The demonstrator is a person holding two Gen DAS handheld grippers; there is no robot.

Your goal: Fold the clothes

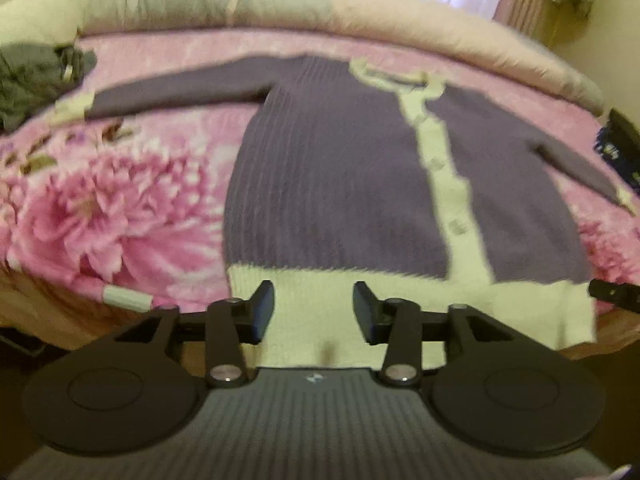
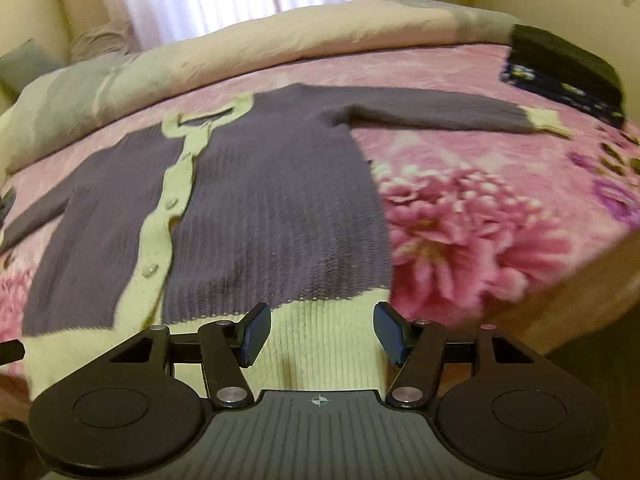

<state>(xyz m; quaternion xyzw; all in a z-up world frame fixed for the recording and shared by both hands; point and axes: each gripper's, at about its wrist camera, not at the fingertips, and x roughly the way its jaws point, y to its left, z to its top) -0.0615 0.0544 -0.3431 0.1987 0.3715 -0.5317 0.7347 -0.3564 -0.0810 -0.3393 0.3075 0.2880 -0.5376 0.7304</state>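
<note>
Purple ribbed knit is lying flat on the bed: a cardigan (image 1: 332,172) with a cream hem band (image 1: 320,300), a cream button strip (image 1: 440,168) and cream cuffs, spread face up on a pink flowered blanket (image 1: 112,208), both sleeves stretched out to the sides. The left gripper (image 1: 314,312) is hovering over the left part of the hem with its jaws spread and nothing between them; the right gripper (image 2: 322,334) is hovering over the hem's right corner, jaws likewise spread and empty.

Judging from this, the step is taking hold of the hem at two places to start a fold. To do it well, each claw should be pinching through the thick cream band, both layers together, not the looser purple body, and both should be lifting evenly so the knit is not skewing.

The yarn looks soft, stretchy and fuzzy, so it is likely sagging between grips and clinging to the plush blanket. A rolled pale duvet (image 2: 280,36) is lying beyond the collar, a grey garment (image 1: 36,80) at the far left, and a dark folded item (image 2: 568,72) near the right sleeve.
</note>
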